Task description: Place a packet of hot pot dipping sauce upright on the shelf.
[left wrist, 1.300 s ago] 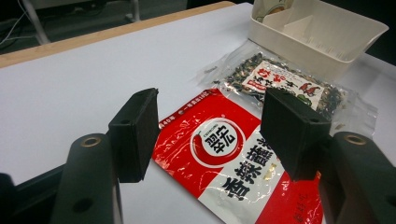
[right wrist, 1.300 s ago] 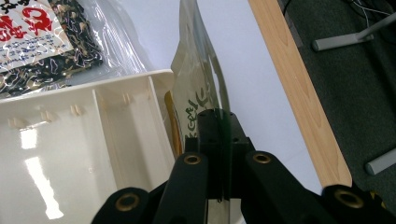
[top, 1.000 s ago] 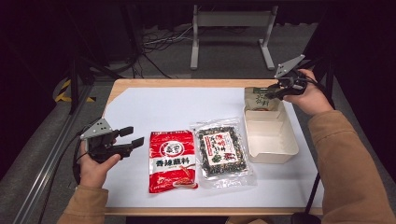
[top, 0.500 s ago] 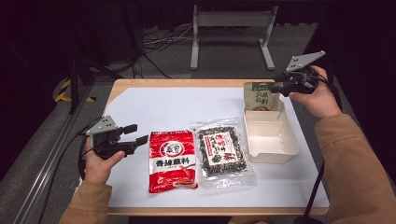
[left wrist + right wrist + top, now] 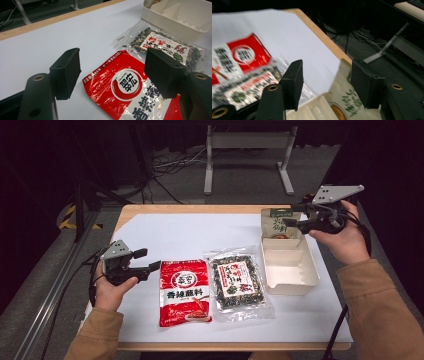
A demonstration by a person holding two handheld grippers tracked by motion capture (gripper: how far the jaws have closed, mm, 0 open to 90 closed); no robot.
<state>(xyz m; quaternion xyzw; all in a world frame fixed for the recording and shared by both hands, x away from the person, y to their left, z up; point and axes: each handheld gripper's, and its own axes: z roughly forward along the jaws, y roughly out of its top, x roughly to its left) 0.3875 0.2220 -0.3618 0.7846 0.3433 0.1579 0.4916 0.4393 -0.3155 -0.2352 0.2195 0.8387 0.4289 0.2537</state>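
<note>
A red snack packet [image 5: 185,291] lies flat on the white table cover, with a clear packet of dark dried food [image 5: 236,281] to its right. A green-and-white packet [image 5: 278,224] stands in the far end of a white divided box [image 5: 289,265]. My left gripper [image 5: 146,259] hovers open just left of the red packet [image 5: 125,92], jaws empty. My right gripper [image 5: 293,216] is held open at the top right edge of the green-and-white packet [image 5: 344,100], with nothing between its jaws.
The wooden table edge [image 5: 200,209] runs along the far side, with a metal stand [image 5: 247,155] and cables on the floor beyond. The dark packet [image 5: 162,45] and box [image 5: 180,17] lie beyond the left gripper. Bare white cover [image 5: 190,232] spans the far middle.
The right gripper has drifted slightly right and tipped level beside the green-and-white packet. The left gripper has edged a little toward the red packet.
</note>
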